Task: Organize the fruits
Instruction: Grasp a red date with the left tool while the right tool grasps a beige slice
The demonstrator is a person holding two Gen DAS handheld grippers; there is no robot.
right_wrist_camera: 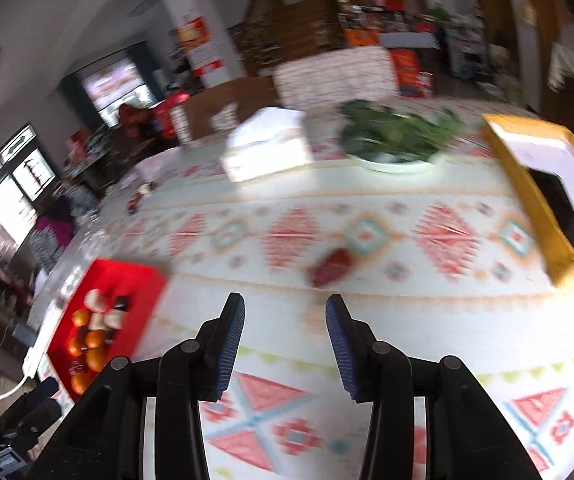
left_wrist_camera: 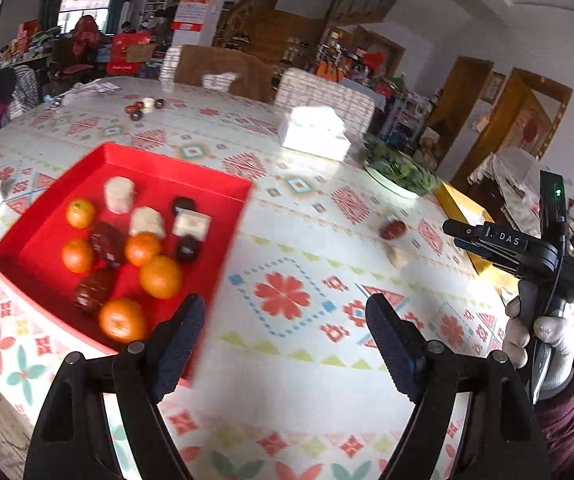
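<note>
Just ahead of the empty right claw (right_wrist_camera: 285, 340), a red fruit (right_wrist_camera: 333, 267).

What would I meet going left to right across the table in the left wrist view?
red tray with oranges → dark red fruit → yellow box → right gripper in a gloved hand
</note>
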